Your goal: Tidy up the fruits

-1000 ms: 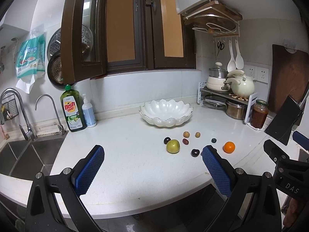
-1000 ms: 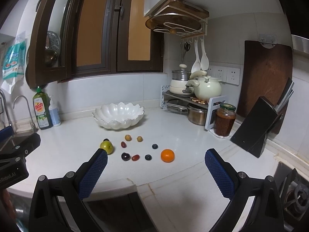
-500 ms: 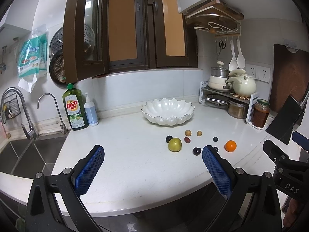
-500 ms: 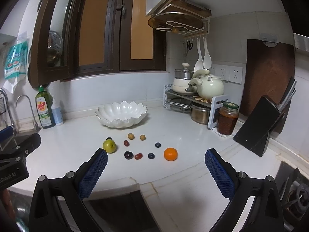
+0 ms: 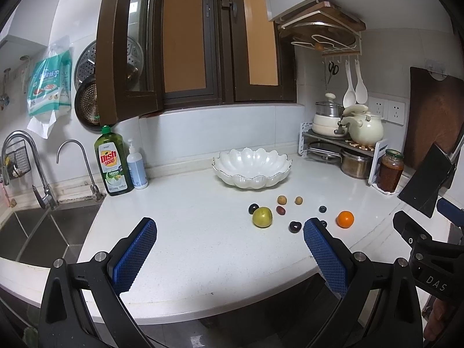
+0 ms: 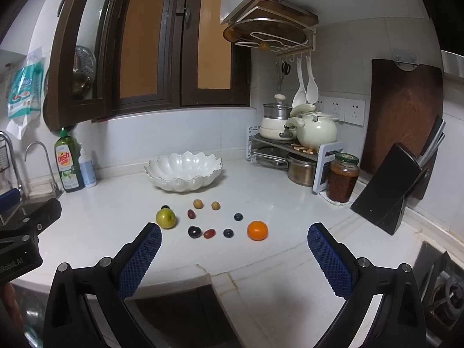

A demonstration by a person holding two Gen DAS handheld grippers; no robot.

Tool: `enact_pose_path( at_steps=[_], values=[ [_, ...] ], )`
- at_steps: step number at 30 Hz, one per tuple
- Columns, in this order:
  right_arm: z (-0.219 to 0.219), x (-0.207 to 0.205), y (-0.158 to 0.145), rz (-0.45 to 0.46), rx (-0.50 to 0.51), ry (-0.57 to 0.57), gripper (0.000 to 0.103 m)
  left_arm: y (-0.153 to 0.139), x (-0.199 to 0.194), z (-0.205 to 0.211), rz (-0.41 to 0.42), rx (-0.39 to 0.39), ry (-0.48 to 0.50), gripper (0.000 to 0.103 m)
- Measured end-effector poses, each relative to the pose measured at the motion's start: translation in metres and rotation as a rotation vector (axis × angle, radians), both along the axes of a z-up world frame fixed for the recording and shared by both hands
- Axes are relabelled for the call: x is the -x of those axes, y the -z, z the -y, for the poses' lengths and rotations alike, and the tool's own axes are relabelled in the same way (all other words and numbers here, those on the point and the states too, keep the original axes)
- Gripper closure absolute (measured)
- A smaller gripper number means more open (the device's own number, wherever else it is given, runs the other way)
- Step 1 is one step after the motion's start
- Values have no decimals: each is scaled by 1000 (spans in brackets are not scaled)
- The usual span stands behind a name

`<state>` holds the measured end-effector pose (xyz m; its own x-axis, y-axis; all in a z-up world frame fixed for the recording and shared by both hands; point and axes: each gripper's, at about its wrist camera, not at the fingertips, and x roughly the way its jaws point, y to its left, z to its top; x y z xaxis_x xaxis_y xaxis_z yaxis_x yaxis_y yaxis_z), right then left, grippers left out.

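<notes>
Nothing yet is sitting in the white bowl point(image 6: 184, 171) at frame centre; fruits point(image 6: 211, 223) are lying scattered below it, while left gripper point(image 5: 229, 249) and right gripper point(image 6: 235, 252) are hovering released, empty.

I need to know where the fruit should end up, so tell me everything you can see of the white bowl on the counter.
The white bowl is wide and shallow, glossy like glazed ceramic, with a scalloped, petal-like wall and a thin darker line along its wavy rim. It stands upright on the white counter near the back wall, behind the scattered fruit, and touches nothing else. What shows of its inside looks empty. No fruit touches it; the nearest pieces lie in front of it. Both grippers are well short of it.
</notes>
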<state>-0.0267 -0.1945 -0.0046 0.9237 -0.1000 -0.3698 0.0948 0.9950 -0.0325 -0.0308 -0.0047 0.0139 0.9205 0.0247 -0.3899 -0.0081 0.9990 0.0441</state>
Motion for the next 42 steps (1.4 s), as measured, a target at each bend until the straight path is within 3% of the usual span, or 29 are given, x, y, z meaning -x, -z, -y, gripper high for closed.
enact_pose_path(
  at_steps=[23,42],
  values=[
    [-1,-4,2,-23,-9,-1,1,2,-5,-1,-14,5,9,0],
    [10,-58,12,-86,-27,47,1,7,-71,9,-73,-11,57,0]
  ],
)
